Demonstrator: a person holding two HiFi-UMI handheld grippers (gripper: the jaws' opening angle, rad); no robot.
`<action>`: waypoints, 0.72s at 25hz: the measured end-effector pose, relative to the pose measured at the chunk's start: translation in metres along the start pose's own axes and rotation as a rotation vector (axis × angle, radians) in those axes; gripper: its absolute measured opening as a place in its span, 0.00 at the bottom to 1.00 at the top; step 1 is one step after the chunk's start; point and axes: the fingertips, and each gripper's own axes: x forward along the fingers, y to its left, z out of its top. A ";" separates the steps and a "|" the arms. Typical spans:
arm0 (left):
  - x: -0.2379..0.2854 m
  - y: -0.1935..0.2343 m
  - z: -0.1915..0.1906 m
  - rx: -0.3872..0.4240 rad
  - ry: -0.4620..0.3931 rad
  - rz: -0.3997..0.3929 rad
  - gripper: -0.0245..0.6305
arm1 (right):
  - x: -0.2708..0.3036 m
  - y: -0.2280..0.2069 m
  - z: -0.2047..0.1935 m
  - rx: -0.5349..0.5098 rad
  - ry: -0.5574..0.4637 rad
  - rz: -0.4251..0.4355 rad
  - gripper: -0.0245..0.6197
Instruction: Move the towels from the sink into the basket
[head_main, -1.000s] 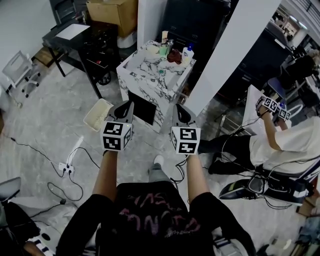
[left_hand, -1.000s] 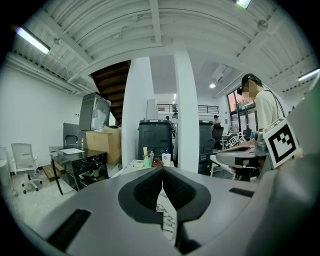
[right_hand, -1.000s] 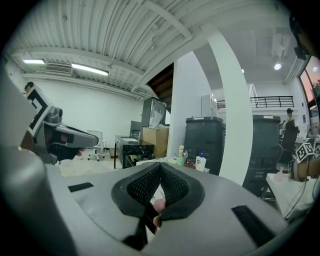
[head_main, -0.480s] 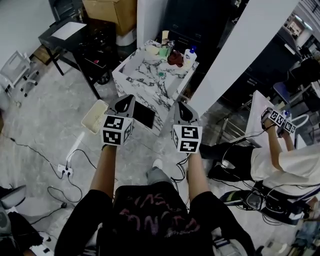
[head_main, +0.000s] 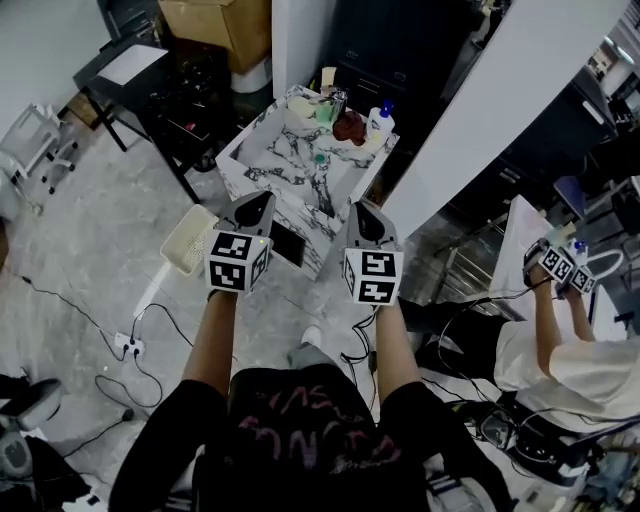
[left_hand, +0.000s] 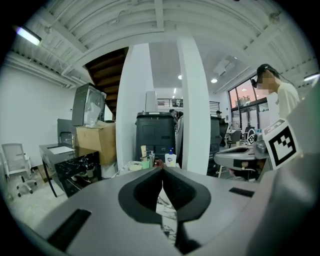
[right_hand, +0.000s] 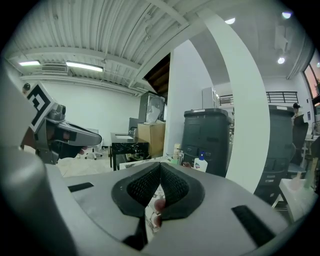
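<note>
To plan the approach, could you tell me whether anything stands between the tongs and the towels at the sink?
Nothing visible does: ahead of the left tongs and right tongs lies only the marble sink top, with the towels at its far end.

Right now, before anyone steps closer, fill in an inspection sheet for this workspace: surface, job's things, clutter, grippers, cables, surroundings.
Surface: white, black-veined marble sink counter, ahead of both grippers.
Job's things: cream plastic basket on the floor left of the counter; towels cannot be made out.
Clutter: white pump bottle with blue top, dark red item, green cup, all at the counter's far end.
Grippers: left gripper and right gripper both shut, empty, touching nothing.
Cables: white power strip with black leads on the floor.
Surroundings: black side table, cardboard box, white pillar, a second person at right.
</note>
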 end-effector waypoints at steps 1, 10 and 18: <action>0.006 0.001 0.003 -0.003 -0.001 0.004 0.06 | 0.005 -0.004 0.002 -0.001 0.000 0.005 0.06; 0.057 -0.001 0.021 -0.017 -0.001 0.023 0.06 | 0.047 -0.043 0.011 -0.005 0.002 0.030 0.06; 0.075 0.005 0.027 -0.017 0.005 0.051 0.06 | 0.067 -0.061 0.016 0.003 -0.011 0.039 0.06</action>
